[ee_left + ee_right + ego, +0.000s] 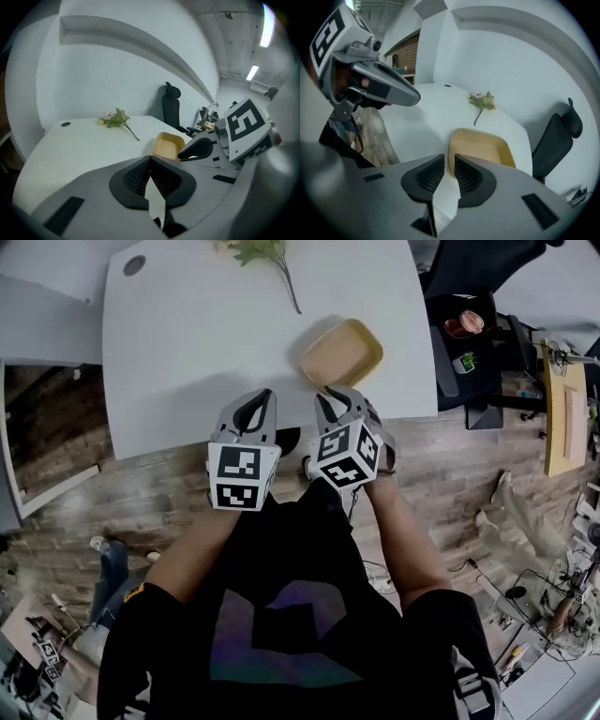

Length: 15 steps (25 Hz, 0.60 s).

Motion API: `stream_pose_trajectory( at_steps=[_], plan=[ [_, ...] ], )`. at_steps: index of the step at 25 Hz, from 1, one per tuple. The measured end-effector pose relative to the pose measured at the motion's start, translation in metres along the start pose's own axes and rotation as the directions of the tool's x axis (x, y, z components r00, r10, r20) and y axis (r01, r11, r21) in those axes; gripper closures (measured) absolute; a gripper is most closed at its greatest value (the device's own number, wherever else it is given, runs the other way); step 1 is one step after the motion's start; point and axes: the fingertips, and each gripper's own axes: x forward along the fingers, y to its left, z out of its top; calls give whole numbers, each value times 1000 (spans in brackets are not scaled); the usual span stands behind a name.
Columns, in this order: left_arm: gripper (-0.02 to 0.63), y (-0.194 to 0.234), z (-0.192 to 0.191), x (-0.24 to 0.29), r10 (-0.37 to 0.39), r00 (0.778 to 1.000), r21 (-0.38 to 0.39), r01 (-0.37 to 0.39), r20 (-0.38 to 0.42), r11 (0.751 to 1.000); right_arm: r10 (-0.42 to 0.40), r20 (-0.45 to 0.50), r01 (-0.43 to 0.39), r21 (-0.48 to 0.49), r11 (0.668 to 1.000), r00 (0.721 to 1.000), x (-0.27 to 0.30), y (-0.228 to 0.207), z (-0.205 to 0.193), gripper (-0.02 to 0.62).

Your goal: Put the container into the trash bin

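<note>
Right gripper (449, 157) slightly parted at the container (485, 146); left gripper (150, 158) closed on nothing.
The right gripper's jaws stand a narrow gap apart, tips right at the near rim of the tan, empty container, which sits on the white table (187, 343) near its front edge. The left gripper, jaws together, hovers just beside the right one. A flower sprig (267, 254) lies at the table's far edge.

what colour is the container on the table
Pale tan; the container shows best in the right gripper view.
</note>
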Motion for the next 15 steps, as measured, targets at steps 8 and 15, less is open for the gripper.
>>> stream_pose_trajectory(
  at_steps=[8,15],
  plan=[
    [598,-17,-12,-1,127,992,-101,-129,-21,987,125,-12,-126,-156,980,992,14,-5,-14,526],
    [597,-25,-13,-27,241,970,-130,-238,12,963,163,8,-156,-247,956,987,4,4,-17,561]
  ],
)
